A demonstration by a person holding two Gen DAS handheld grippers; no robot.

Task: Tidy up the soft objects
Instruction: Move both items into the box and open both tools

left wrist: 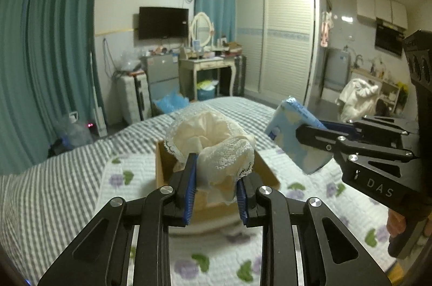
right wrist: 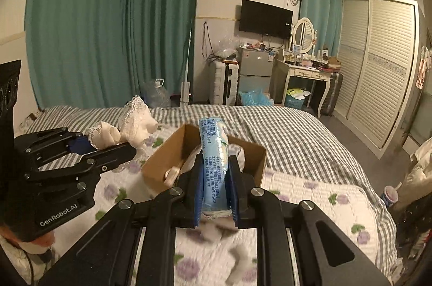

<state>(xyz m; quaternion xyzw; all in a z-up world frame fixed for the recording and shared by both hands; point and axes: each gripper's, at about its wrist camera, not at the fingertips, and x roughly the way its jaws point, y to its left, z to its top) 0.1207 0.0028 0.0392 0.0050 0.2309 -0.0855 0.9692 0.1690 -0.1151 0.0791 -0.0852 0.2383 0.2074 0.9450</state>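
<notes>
a: what's closest to us right now?

b: the left gripper [left wrist: 216, 178] is squeezing a cream lace garment [left wrist: 216, 148], its jaws clamped on the cloth, which is bunching up between the blue pads [left wrist: 189, 191]. the right gripper [right wrist: 216, 178] is pinching a pale blue tissue pack [right wrist: 214, 167] standing on end, jaws closed tight on it.

a: and where are those sitting?

b: both are hanging over the cardboard box [right wrist: 162, 167], which is resting on a white quilt with purple flowers [right wrist: 310, 191]. something pale is lying inside the box, but i can't tell what. from the left side the tissue pack [left wrist: 294, 134] is tilting just right of the box [left wrist: 164, 164], held up off the bed.

a: farther back?

b: the quilt is lying over a grey striped bedspread [right wrist: 283, 129]. past the bed's foot a blue plastic bag [right wrist: 255, 97] is slumping by a small fridge [right wrist: 255, 70], a dressing table [right wrist: 305, 75] with an oval mirror is standing beside it, and teal curtains [right wrist: 108, 29], a wall tv [right wrist: 266, 18] and a white wardrobe [right wrist: 378, 64] are lining the walls.
</notes>
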